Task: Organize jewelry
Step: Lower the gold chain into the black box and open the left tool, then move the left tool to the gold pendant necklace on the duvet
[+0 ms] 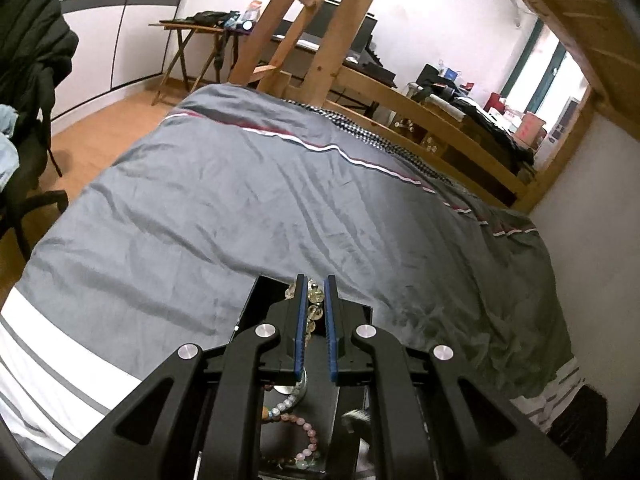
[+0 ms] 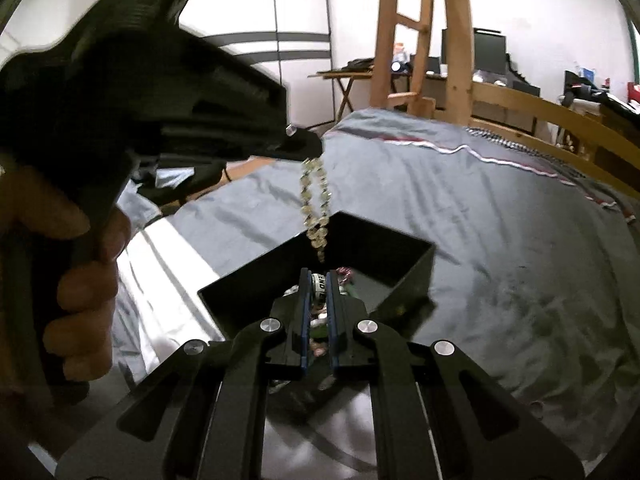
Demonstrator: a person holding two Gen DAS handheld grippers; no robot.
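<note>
My left gripper (image 1: pixel 315 280) is shut on a pale yellow bead bracelet (image 1: pixel 314 304). In the right wrist view the left gripper (image 2: pixel 304 148) holds that bracelet (image 2: pixel 315 204) dangling over an open black box (image 2: pixel 416 268) on the bed. The box (image 1: pixel 256 300) lies under my left gripper and holds a pink bead bracelet (image 1: pixel 308 436) and a grey bead bracelet (image 1: pixel 286 404). My right gripper (image 2: pixel 316 276) hangs over the near part of the box, its jaws narrowly apart around a white band with black lettering (image 2: pixel 318 286); whether they clamp it I cannot tell.
The box sits on a grey duvet (image 1: pixel 256 200) with white and red stripes. A wooden bed rail (image 1: pixel 440 120) and ladder (image 1: pixel 320 24) stand at the far side. A black chair with clothes (image 1: pixel 28 92) stands left of the bed. Cluttered desks line the far wall.
</note>
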